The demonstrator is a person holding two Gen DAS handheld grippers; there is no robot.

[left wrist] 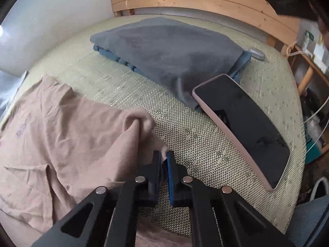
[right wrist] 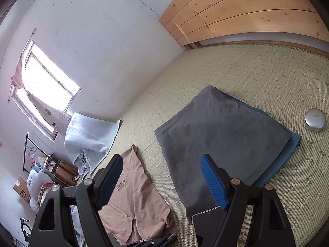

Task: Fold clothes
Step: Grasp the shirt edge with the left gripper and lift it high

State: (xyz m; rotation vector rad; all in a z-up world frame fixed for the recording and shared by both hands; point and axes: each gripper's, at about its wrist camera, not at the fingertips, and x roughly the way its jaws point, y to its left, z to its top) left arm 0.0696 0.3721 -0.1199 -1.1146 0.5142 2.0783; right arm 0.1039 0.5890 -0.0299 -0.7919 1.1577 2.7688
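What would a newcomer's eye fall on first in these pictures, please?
Probably the left gripper, shut on a corner of the pink shirt spread on the woven mat. Next, the folded grey garment behind it, with a dark-screened phone leaning on its edge.

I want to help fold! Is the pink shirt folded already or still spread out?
Still spread out: the pink shirt lies wrinkled on the mat, and the left gripper pinches its edge.
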